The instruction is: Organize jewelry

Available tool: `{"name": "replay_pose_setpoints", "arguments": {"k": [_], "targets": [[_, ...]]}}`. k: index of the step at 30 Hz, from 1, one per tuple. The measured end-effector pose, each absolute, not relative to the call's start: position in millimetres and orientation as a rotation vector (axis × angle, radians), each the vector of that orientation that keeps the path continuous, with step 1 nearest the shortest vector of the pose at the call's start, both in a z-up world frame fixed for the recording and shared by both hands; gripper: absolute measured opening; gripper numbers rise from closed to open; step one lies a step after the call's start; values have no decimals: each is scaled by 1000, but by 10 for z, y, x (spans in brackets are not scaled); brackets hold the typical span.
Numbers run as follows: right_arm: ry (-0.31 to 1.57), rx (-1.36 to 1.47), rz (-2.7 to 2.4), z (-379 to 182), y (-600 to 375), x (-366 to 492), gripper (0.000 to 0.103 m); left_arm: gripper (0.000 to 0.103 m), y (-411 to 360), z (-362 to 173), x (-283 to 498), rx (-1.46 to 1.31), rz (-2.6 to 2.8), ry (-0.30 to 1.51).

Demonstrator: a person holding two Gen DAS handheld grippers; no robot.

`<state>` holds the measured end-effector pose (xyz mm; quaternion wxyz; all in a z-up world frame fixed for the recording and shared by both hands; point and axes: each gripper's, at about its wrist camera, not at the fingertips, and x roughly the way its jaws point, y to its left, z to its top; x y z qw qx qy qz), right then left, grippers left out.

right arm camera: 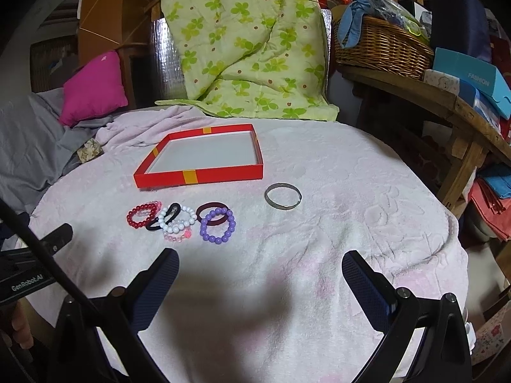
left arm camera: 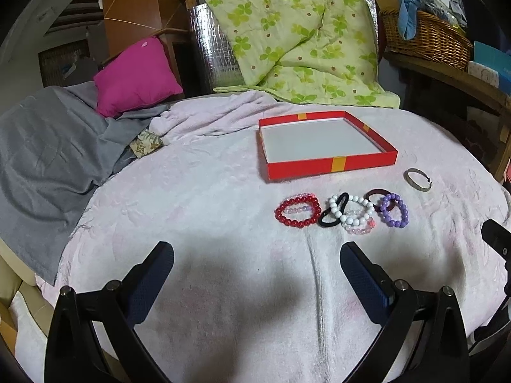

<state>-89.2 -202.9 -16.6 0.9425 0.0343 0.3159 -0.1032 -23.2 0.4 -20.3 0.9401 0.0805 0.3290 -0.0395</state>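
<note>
A shallow red box with a white floor lies empty on the pale pink towel. In front of it lie a red bead bracelet, a white bead bracelet over a black hair tie, a pink bead bracelet, a purple bead bracelet over a dark maroon ring, and a silver bangle apart to the right. My left gripper and right gripper are open and empty, short of the jewelry.
A pale pink towel covers the round table. A grey cloth and magenta cushion lie at left, a green floral quilt behind. A wooden shelf with a wicker basket stands right.
</note>
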Motion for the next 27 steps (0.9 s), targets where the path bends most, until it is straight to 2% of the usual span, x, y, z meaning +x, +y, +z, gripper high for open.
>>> {"name": "replay_pose_setpoints", "arguments": {"k": [27], "targets": [[685,87,-236,-256,-2234,-675,103,103,32,-301,-12,182,-103,719]]}}
